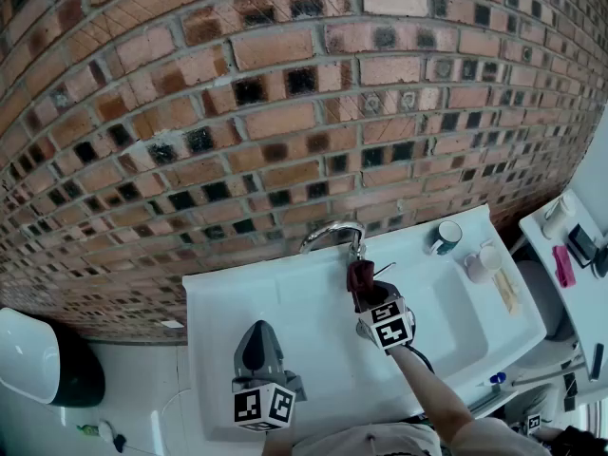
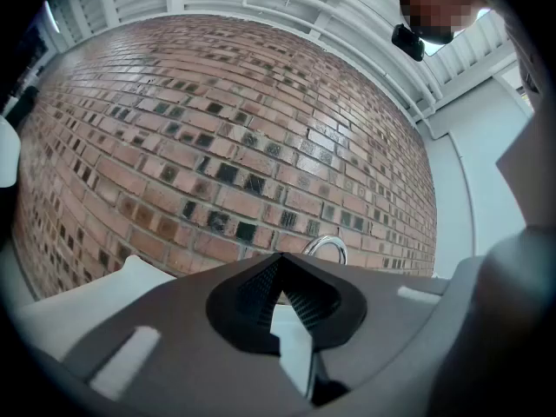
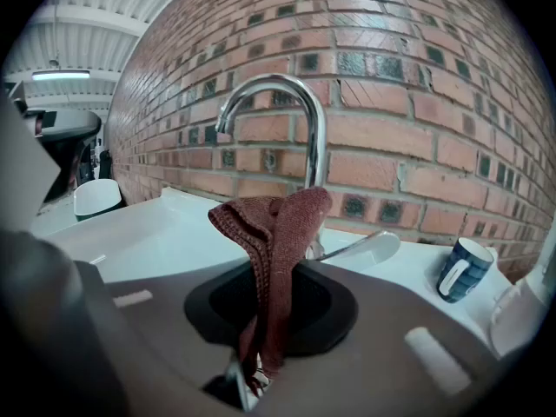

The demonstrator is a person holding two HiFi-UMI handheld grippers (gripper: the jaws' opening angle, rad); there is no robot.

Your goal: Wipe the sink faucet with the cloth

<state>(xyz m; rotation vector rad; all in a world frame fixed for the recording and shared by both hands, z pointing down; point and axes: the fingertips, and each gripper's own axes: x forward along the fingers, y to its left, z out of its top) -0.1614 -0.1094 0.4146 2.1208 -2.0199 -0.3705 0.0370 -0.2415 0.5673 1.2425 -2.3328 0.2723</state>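
A curved chrome faucet stands at the back rim of the white sink, against the brick wall. My right gripper is shut on a dark red knitted cloth, held just in front of the faucet's base. In the right gripper view the cloth stands up out of the jaws and overlaps the faucet stem; whether it touches the stem I cannot tell. The lever handle sticks out to the right. My left gripper hovers over the basin's left side, shut and empty, with the faucet beyond its tips.
A blue-and-white mug and a white cup stand on the sink's right ledge. A white shelf with small items lies further right. A black-and-white bin is on the floor at the left.
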